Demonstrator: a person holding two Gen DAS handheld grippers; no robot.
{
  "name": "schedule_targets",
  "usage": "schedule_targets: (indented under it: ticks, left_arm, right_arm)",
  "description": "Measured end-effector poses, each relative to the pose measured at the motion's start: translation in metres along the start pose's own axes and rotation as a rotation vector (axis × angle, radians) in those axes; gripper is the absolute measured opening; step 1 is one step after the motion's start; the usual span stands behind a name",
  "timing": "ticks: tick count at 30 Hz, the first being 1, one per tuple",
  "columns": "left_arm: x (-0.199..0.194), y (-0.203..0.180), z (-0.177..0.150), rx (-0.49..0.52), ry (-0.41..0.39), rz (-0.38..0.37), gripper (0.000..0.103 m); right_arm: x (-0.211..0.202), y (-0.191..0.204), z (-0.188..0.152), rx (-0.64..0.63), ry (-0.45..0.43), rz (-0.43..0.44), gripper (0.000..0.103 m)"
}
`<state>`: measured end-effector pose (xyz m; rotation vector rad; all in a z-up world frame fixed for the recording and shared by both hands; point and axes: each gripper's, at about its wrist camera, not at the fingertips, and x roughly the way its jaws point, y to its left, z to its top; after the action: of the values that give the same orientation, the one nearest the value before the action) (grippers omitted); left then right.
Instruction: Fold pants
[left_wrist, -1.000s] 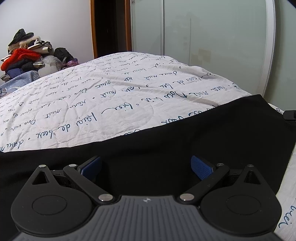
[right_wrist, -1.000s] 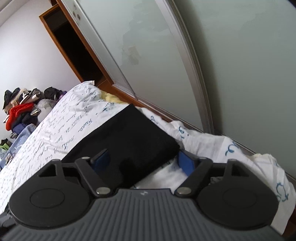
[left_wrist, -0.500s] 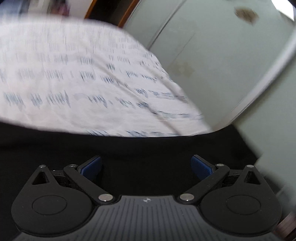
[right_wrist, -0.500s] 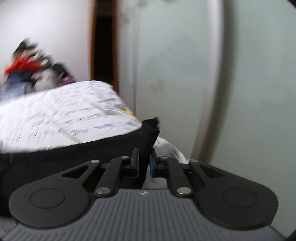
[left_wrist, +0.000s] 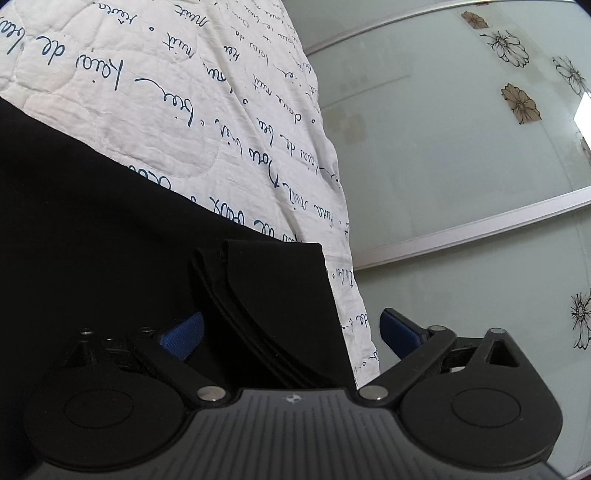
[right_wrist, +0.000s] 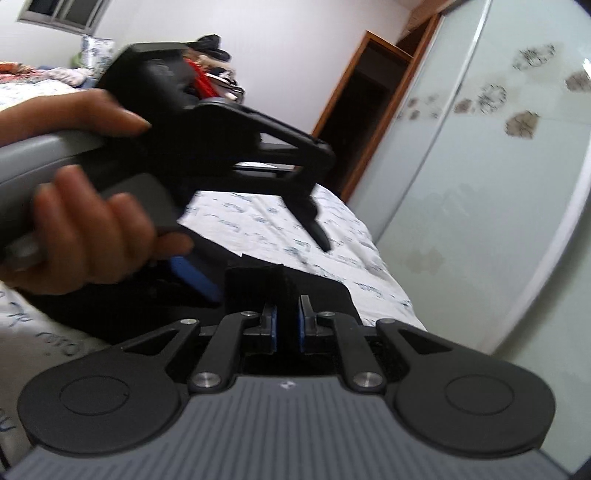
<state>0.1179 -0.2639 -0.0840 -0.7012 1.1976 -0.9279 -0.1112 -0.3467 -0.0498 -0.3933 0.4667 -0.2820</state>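
The black pants (left_wrist: 92, 236) lie on a white quilt with blue script (left_wrist: 184, 110). My left gripper (left_wrist: 291, 332) is open, its blue pads (left_wrist: 399, 330) either side of a raised, layered corner of the pants (left_wrist: 273, 295). My right gripper (right_wrist: 287, 325) is shut on a black fold of the pants (right_wrist: 258, 280) that stands up between its pads. In the right wrist view the left gripper (right_wrist: 207, 277) and the hand holding it (right_wrist: 92, 229) sit just left of it, over the same end of the pants.
A frosted sliding wardrobe door with flower prints (left_wrist: 480, 147) stands close along the bed's right edge. It also shows in the right wrist view (right_wrist: 480, 166), beside a wooden door frame (right_wrist: 354, 122). A pile of clothes (right_wrist: 210, 74) lies at the far end.
The right gripper closed on the pants' corner and lifted it. The left gripper swung right to that corner, which now stands between its open fingers.
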Motion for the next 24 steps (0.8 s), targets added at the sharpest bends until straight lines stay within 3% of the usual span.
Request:
schedule_targets:
  ticks: [2, 4, 7, 13, 15, 24]
  left_arm:
    - [0.002, 0.003, 0.001, 0.006, 0.036, 0.004, 0.027]
    - [0.003, 0.011, 0.001, -0.022, 0.06, 0.009, 0.015]
    - [-0.006, 0.011, -0.002, 0.011, 0.027, 0.021, 0.01]
    - [-0.066, -0.023, -0.009, 0.327, -0.133, 0.181, 0.01]
    - [-0.087, -0.024, -0.01, 0.39, -0.161, 0.239, 0.01]
    - [-0.158, 0.037, -0.011, 0.389, -0.268, 0.512, 0.01]
  right_arm:
    - [0.001, 0.005, 0.003, -0.013, -0.003, 0.0, 0.011]
    - [-0.001, 0.011, 0.003, -0.025, -0.003, 0.002, 0.011]
    - [-0.001, 0.016, 0.005, -0.047, 0.001, -0.001, 0.011]
    - [-0.011, 0.037, 0.016, -0.086, -0.046, 0.052, 0.011]
    - [-0.015, 0.049, 0.024, -0.094, -0.076, 0.086, 0.011]
    - [-0.017, 0.12, 0.047, -0.127, -0.116, 0.319, 0.008]
